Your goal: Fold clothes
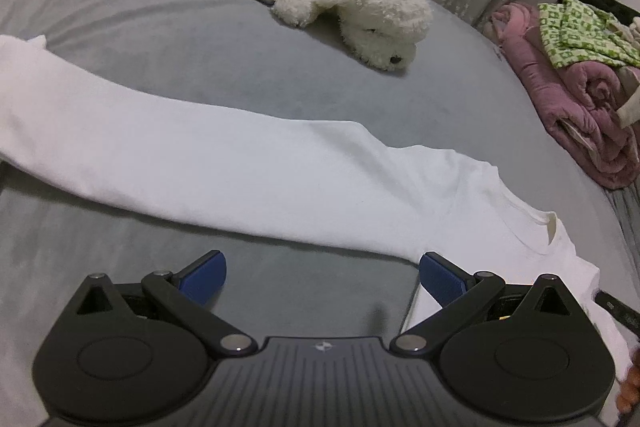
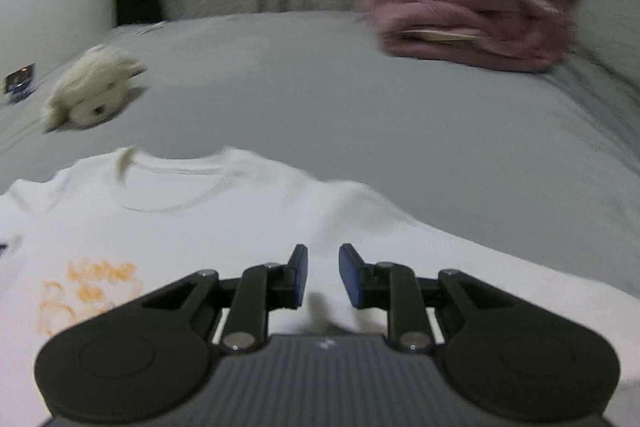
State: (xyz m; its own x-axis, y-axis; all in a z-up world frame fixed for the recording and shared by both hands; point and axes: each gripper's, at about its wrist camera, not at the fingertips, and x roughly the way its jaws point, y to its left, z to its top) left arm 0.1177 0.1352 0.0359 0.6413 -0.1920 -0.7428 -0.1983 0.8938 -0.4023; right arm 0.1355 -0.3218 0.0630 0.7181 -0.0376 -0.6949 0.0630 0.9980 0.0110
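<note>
White shirt (image 1: 240,163) lies flat on the grey bed (image 1: 160,7), near a fluffy toy dog (image 1: 352,7) and pink blanket (image 1: 580,107), while the left gripper (image 1: 322,277) gapes wide and the right gripper (image 2: 323,275) sits partly open, both empty.

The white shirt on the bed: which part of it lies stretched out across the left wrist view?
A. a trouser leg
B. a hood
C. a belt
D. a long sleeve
D: the white shirt shows a round collar, and from it a long sleeve runs flat over the grey bed.
</note>
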